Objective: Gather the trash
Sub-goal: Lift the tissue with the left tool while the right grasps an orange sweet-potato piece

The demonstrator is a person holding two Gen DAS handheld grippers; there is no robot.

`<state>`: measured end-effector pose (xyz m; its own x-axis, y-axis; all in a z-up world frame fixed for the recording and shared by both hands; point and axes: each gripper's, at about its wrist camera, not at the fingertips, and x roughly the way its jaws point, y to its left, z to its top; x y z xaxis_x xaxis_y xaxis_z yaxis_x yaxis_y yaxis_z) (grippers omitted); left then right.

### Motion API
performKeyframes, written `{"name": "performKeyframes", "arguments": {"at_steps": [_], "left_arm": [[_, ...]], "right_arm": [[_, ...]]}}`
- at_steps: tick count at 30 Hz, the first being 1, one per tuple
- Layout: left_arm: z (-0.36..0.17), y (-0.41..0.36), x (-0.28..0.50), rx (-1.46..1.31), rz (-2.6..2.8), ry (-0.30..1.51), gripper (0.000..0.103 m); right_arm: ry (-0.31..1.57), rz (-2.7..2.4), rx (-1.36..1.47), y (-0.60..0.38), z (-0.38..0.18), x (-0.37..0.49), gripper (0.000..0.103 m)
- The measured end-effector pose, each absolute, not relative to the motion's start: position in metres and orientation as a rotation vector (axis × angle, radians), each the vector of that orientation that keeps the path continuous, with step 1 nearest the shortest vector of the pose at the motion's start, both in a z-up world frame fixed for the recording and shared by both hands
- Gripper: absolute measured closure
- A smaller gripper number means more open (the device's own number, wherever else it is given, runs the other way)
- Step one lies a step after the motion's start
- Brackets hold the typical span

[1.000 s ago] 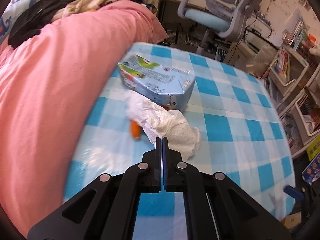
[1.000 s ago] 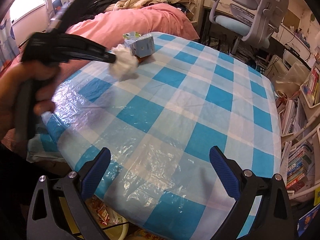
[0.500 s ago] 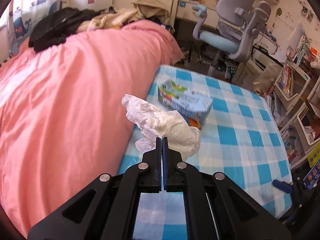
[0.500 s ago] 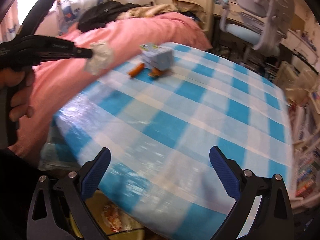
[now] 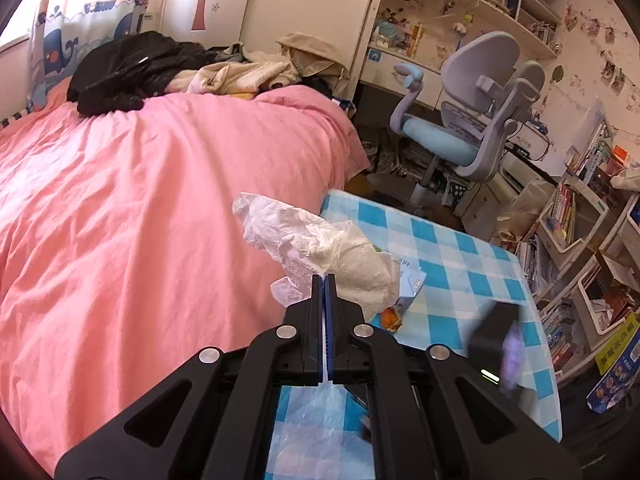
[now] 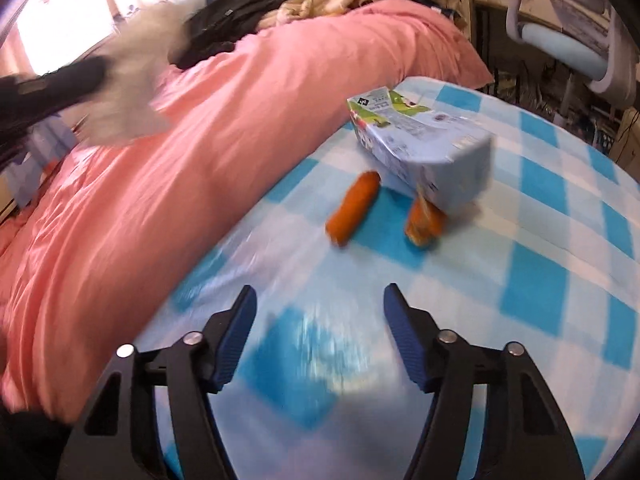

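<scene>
My left gripper (image 5: 324,280) is shut on a crumpled white tissue (image 5: 320,248) and holds it in the air above the table's left edge. The tissue shows blurred in the right wrist view (image 6: 132,84), raised over the bed. My right gripper (image 6: 318,304) is open and empty, low over the blue checked table (image 6: 540,280). Ahead of it lie an orange sausage-shaped piece (image 6: 354,206), a second orange piece (image 6: 424,222) and a crushed light-blue carton (image 6: 420,148). The carton partly covers the second piece. In the left wrist view the tissue hides most of the carton (image 5: 408,284).
A pink bed (image 5: 140,200) runs along the table's left side, with dark clothes (image 5: 132,68) piled at its far end. A blue and grey desk chair (image 5: 472,120) stands beyond the table. Bookshelves (image 5: 580,220) stand on the right.
My left gripper has lifted the tissue off the table and higher into the air. My right gripper has moved forward and down towards the orange pieces and the carton, still open.
</scene>
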<state>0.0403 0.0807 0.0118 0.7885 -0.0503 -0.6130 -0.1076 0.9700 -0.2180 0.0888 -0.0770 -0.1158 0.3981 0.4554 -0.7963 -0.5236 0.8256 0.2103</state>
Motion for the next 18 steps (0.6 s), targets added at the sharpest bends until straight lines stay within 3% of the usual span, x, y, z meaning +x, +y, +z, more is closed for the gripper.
{"name": "performKeyframes", "arguments": {"at_steps": [5, 7, 9, 10, 18], "left_arm": [[0.018, 0.08, 0.039, -0.248, 0.015, 0.65, 0.101], [0.02, 0.081, 0.038, -0.256, 0.011, 0.646, 0.101], [0.021, 0.082, 0.038, -0.256, 0.009, 0.644, 0.101], [0.021, 0.083, 0.038, -0.255, 0.009, 0.643, 0.101], [0.021, 0.075, 0.035, -0.226, -0.013, 0.659, 0.101]], "right_arm": [[0.974, 0.555, -0.066, -0.063, -0.119, 0.121, 0.045], [0.971, 0.528, -0.077, -0.06, -0.119, 0.128, 0.057], [0.972, 0.515, -0.093, -0.061, -0.119, 0.131, 0.084], [0.978, 0.519, -0.093, -0.064, -0.119, 0.13, 0.087], [0.976, 0.597, -0.168, -0.112, -0.1, 0.074, 0.088]]}}
